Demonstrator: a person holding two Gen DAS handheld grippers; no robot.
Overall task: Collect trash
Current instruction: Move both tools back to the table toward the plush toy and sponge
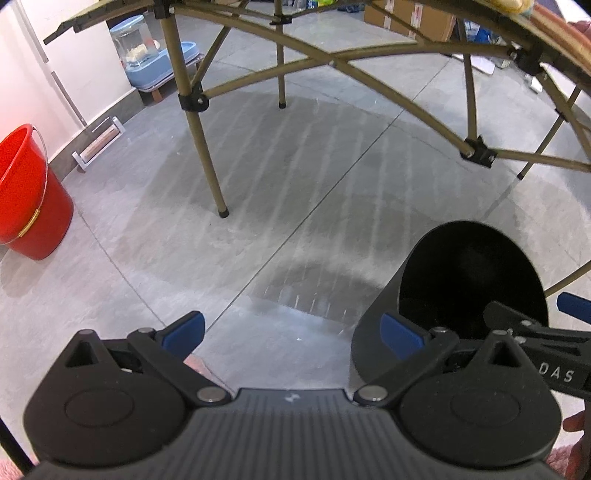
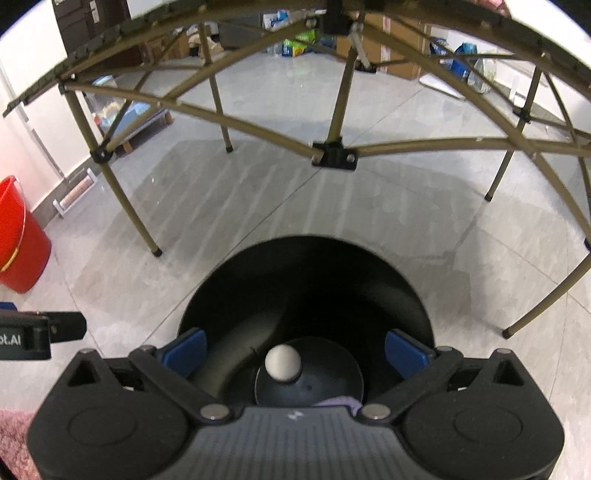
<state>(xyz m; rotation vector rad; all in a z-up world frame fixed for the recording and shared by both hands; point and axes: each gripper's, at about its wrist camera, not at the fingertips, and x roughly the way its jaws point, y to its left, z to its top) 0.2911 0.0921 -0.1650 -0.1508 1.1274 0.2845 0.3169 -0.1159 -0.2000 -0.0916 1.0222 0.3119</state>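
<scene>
A black round bin (image 2: 306, 280) stands on the grey floor. At its bottom lie a white ball (image 2: 282, 362) and a bit of purple scrap (image 2: 341, 400). My right gripper (image 2: 295, 345) hangs over the bin's mouth, open wide, with nothing between its blue pads. In the left wrist view the bin (image 1: 384, 291) is at the lower right. My left gripper (image 1: 293, 326) is open over bare floor, just left of the bin, and its right finger (image 1: 400, 334) overlaps the bin's wall. The right gripper's blue fingertip (image 1: 574, 304) shows above the bin's far side.
A folding table's tan legs (image 1: 201, 147) and cross braces (image 2: 334, 155) arch over the floor ahead. A red bucket (image 1: 26, 195) stands at the left by the white wall. A blue container (image 1: 147, 62) and cardboard boxes (image 1: 410, 18) are farther back.
</scene>
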